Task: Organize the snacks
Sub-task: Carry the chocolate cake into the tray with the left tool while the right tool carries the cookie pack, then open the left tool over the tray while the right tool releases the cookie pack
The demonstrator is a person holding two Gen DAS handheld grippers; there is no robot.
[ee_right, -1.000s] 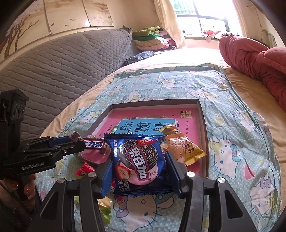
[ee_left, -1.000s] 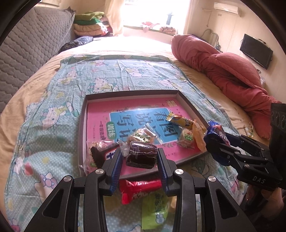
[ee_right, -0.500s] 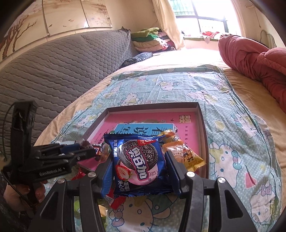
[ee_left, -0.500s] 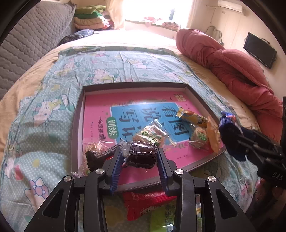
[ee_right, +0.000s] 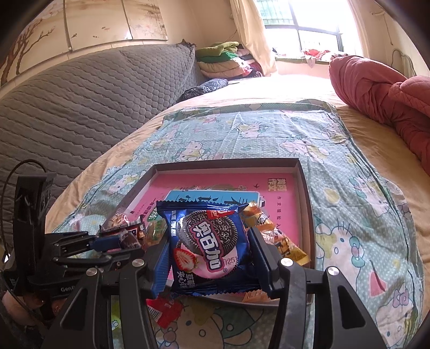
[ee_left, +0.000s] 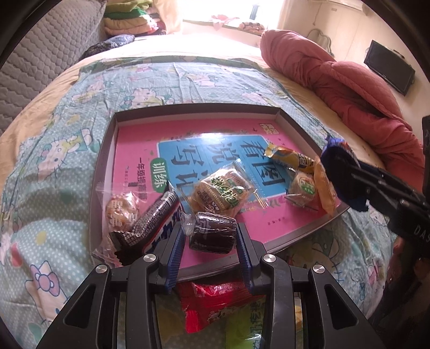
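Blown-out window [ee_right: 309, 24] backlight; fisheye-warped edges

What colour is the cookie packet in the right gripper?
Dark blue cookie packet, pink at the bottom, clearest in the right wrist view.

Both wrist cameras look steeply down along their tools at the shallow box [ee_left: 306, 128] [ee_right: 305, 182] on the bed, close up, each catching the other tool at its edge.

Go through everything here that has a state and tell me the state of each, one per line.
left gripper: shut on the brown cake
brown cake: wrapped, held over the tray
right gripper: shut on the blue cookie packet
blue cookie packet: sealed, held
tray: open, holding several snacks
red packet: outside the tray
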